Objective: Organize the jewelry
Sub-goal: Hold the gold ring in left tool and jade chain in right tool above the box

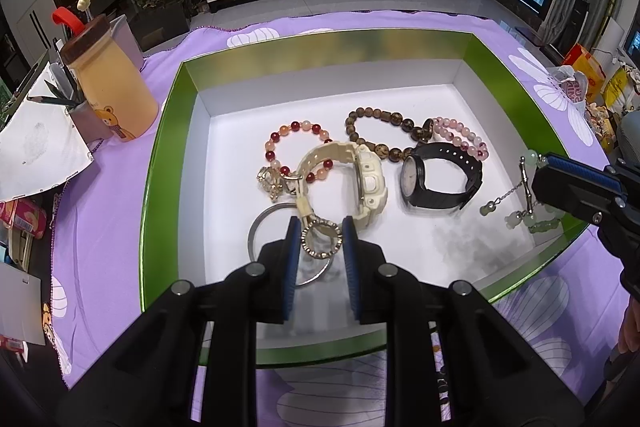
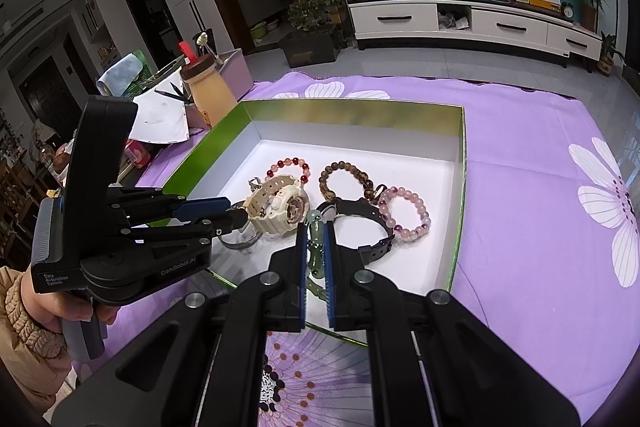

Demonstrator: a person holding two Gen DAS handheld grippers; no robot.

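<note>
An open box with green walls [image 1: 168,155] and a white floor holds a cream watch [image 1: 370,179], a black watch [image 1: 440,183], red, brown and pink bead bracelets and a silver bangle [image 1: 256,231]. My left gripper [image 1: 321,223] hangs low over the box's near side, shut on a small gold ring set with stones [image 1: 321,239]. My right gripper [image 2: 315,227] is shut on a pale green jade charm piece [image 2: 315,247]. In the left wrist view that jade piece [image 1: 524,187] dangles on its chain over the box's right edge.
The box sits on a purple flowered cloth [image 2: 540,167]. A yellow bear-print bottle [image 1: 116,87], a pencil holder and papers crowd the left side. A person's hand in a tan sleeve [image 2: 24,327] holds the left gripper. A white TV cabinet stands far behind.
</note>
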